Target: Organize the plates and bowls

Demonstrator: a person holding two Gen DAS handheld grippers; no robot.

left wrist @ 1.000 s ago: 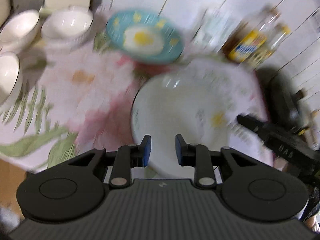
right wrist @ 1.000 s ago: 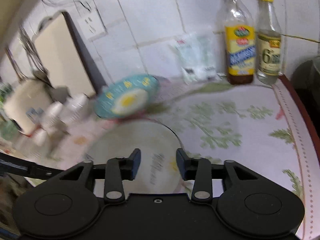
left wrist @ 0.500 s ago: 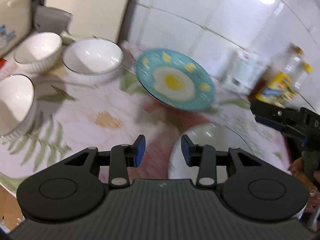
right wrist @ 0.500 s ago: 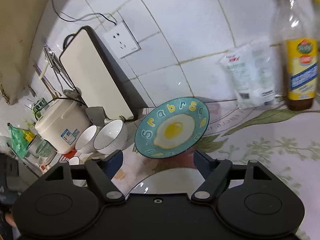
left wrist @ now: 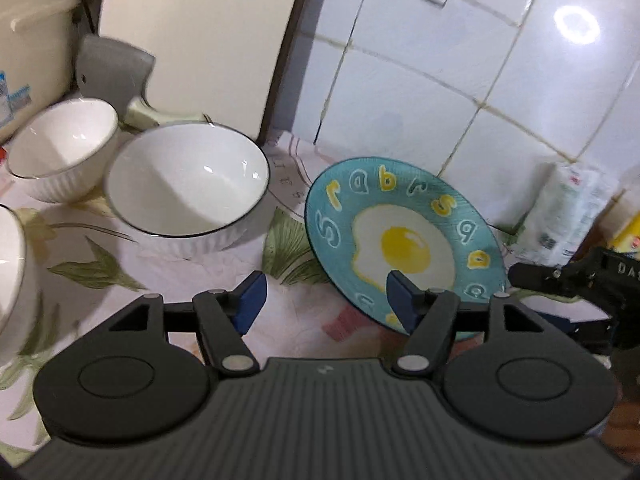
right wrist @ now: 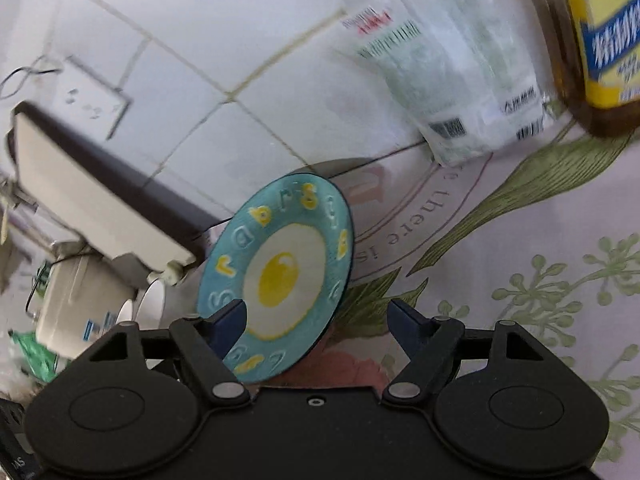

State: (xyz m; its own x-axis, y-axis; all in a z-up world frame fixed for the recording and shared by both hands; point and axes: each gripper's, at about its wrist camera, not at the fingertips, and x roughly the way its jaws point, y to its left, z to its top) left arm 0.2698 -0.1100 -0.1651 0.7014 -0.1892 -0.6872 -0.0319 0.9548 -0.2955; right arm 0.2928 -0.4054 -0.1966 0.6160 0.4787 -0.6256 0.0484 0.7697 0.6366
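Note:
A teal plate with a fried-egg picture (left wrist: 404,240) lies on the flowered tablecloth near the tiled wall; it also shows in the right wrist view (right wrist: 280,276). My left gripper (left wrist: 324,300) is open and empty just in front of its near-left rim. My right gripper (right wrist: 316,320) is open, its jaws spread around the plate's near edge without touching. A large white bowl (left wrist: 188,188) and a smaller white bowl (left wrist: 60,148) stand left of the plate. A third white bowl (left wrist: 10,272) is cut off at the left edge.
A cutting board (left wrist: 200,40) leans on the wall behind the bowls. A rice cooker (right wrist: 76,304) stands far left. A plastic packet (right wrist: 452,76) and an oil bottle (right wrist: 600,40) stand at the wall to the right. The right gripper's body shows in the left wrist view (left wrist: 580,280).
Both grippers have moved forward toward the teal plate, past the big white plate, which is now out of view. Both grippers' jaws have opened wider.

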